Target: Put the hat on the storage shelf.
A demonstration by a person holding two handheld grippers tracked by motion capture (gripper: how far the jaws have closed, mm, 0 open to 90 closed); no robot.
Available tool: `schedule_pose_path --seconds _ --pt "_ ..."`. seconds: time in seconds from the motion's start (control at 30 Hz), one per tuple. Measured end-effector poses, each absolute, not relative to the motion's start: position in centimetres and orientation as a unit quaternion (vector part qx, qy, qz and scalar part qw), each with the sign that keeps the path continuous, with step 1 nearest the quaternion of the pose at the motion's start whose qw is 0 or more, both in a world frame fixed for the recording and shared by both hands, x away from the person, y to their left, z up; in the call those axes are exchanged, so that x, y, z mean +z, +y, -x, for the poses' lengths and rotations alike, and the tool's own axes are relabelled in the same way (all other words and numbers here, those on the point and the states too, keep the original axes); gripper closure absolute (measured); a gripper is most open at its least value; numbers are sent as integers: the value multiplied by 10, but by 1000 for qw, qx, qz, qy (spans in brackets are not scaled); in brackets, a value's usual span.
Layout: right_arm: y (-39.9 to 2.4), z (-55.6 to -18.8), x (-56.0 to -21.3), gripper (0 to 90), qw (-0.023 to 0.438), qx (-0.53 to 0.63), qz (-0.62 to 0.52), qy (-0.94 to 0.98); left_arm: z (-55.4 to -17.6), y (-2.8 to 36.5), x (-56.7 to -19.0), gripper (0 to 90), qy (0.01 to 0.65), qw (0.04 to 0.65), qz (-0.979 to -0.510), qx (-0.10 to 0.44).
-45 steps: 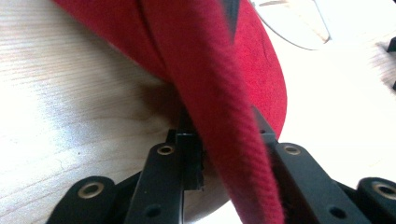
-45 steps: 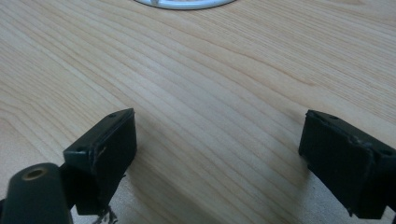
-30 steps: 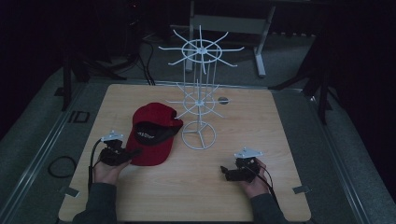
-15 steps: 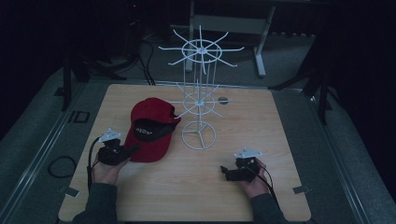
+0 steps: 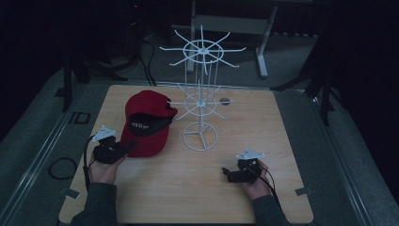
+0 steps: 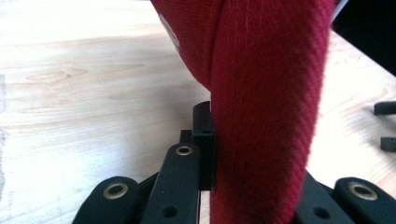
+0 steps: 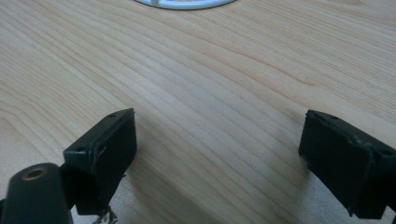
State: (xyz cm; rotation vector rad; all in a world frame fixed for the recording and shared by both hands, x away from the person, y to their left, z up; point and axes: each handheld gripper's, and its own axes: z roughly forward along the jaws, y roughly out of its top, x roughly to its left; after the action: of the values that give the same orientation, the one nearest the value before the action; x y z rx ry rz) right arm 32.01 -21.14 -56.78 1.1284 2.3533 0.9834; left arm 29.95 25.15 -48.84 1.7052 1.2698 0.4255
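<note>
A red cap (image 5: 147, 123) is on the wooden table (image 5: 263, 132), left of a white wire rack (image 5: 201, 94). My left gripper (image 5: 126, 145) is shut on the near edge of the cap's brim and holds that edge raised. In the left gripper view the red cloth (image 6: 261, 93) stands between the jaws, one black finger (image 6: 204, 140) pressed against it and the other hidden behind it. My right gripper (image 5: 227, 173) rests low at the front right of the table, open. Nothing lies between its pads (image 7: 105, 144) but bare wood.
The rack's round base (image 5: 201, 136) stands mid-table, and its near rim (image 7: 187, 3) lies ahead of the right gripper. A small dark disc (image 5: 225, 100) lies behind the rack. Dark floor, cables (image 5: 59, 167) and a stand's legs (image 5: 261, 56) surround the table.
My left hand has risen a little with the cap's brim in its grip, and the cap has tipped up and shifted slightly left. The right hand has stayed put.
</note>
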Motion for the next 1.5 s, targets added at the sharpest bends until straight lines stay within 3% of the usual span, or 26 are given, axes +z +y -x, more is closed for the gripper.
schedule_pose_path --seconds 1.5 --pt "-211 -320 -568 112 175 349 -400 829 -293 266 -422 848 508 531 -633 242"
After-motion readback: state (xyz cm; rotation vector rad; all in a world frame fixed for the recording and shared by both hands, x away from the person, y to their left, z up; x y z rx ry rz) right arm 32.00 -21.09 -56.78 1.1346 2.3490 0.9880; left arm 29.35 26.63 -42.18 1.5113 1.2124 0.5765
